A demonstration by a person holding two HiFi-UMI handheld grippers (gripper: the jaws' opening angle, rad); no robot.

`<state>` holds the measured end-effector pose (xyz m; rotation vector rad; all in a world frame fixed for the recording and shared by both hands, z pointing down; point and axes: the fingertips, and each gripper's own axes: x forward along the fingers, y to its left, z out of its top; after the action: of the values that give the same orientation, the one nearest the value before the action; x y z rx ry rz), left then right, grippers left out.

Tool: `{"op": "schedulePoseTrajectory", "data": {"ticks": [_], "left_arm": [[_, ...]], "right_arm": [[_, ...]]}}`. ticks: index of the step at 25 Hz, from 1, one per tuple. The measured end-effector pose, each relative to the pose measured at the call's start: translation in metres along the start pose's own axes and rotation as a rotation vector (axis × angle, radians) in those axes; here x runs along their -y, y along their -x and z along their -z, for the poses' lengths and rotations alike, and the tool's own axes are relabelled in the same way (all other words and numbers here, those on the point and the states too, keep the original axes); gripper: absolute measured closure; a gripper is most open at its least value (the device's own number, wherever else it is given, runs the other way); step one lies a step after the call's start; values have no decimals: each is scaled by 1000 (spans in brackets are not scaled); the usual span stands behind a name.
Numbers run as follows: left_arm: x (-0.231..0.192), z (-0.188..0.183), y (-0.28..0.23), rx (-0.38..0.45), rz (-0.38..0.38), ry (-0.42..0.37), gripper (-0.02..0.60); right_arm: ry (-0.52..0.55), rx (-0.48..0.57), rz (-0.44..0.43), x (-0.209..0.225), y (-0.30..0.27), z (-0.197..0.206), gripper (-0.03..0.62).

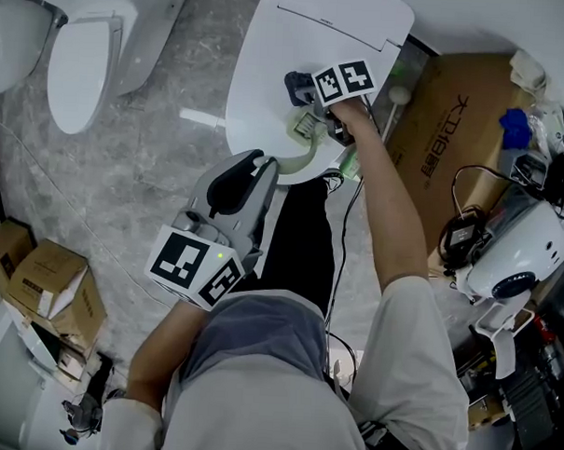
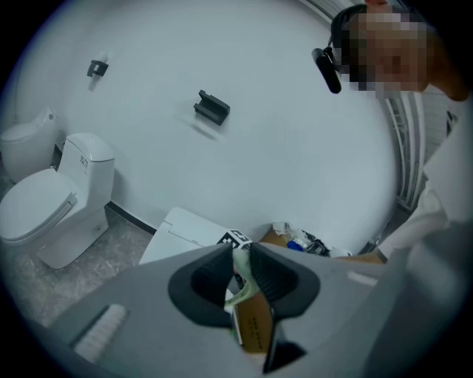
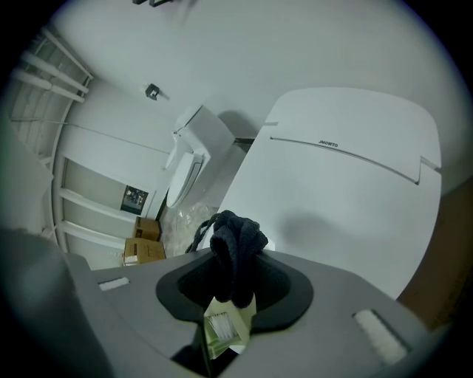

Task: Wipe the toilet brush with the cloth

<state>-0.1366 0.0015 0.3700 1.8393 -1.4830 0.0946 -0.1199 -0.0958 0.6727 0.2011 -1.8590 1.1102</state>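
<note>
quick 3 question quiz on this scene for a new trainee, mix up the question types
1. True or false: the left gripper has its fingers shut on the pale green toilet brush.
2. What does the right gripper hold? A) a sponge B) a dark cloth C) nothing
3. Fill in: both grippers are above a white toilet whose lid is ____.

Key: 1 true; 2 B; 3 closed
</note>
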Motion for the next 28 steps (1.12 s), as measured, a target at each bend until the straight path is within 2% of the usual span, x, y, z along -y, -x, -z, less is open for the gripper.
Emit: {"op": "schedulePoseTrajectory", "data": {"ticks": [18, 28], "left_arm": [[1, -1, -2, 7, 4, -2, 581], [1, -1, -3, 13, 8, 0, 581]], "right_arm": [[-236, 148, -35, 32, 15, 8, 494], [-326, 207, -26, 50, 25, 19, 494]]}}
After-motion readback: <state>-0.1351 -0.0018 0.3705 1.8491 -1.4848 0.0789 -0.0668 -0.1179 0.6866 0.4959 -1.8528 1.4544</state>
